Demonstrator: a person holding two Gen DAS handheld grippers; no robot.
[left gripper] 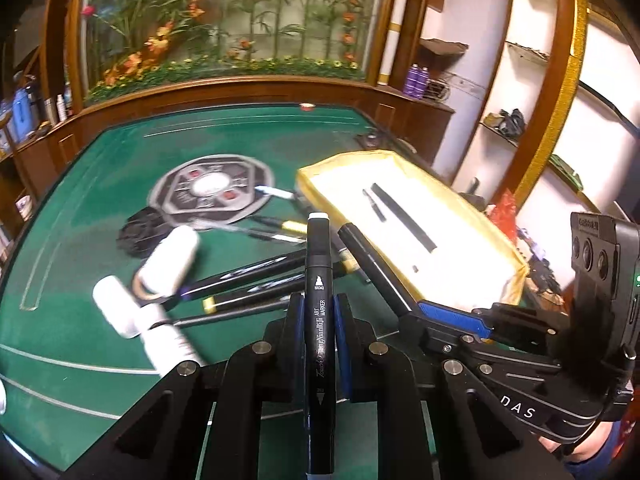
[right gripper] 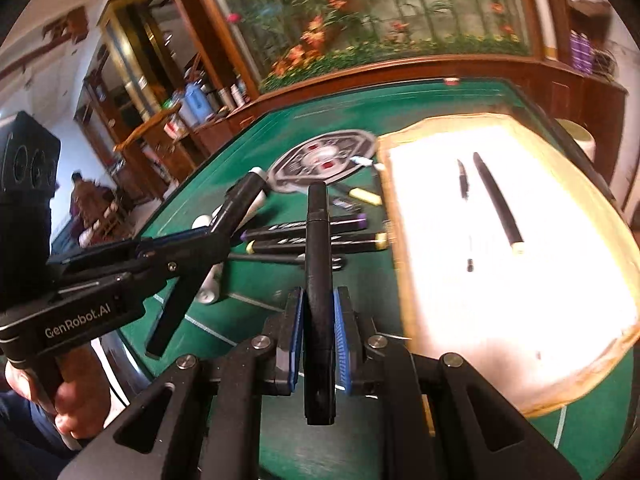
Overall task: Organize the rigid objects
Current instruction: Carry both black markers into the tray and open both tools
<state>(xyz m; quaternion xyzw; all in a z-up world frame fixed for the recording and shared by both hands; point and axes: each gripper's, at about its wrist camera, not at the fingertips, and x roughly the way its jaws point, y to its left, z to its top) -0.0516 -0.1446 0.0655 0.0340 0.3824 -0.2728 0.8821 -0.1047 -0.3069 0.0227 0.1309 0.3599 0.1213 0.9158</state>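
Both grippers carrying markers above the green table (left gripper: 80,184), each tilted down toward the tray.

Left gripper (left gripper: 317,320) is angling downward, its blue pads clamping a black art marker (left gripper: 318,280) that is standing upright between them, pale cap end up, over the loose pile of markers (left gripper: 256,280) lying on the felt. In the right wrist view a hand (right gripper: 76,392) is gripping this tool's handle from below, the tool reaching in from the left. White cylinders (left gripper: 172,264) are lying to the left of the pile. Right gripper (right gripper: 319,340) is sitting just beside the left one, also pointing downward, pads squeezing a plain black marker (right gripper: 318,280) held lengthwise. Further right, the yellow-rimmed tray (right gripper: 404,240) is holding two dark pens (right gripper: 496,200) on its white floor, lying apart from each other.
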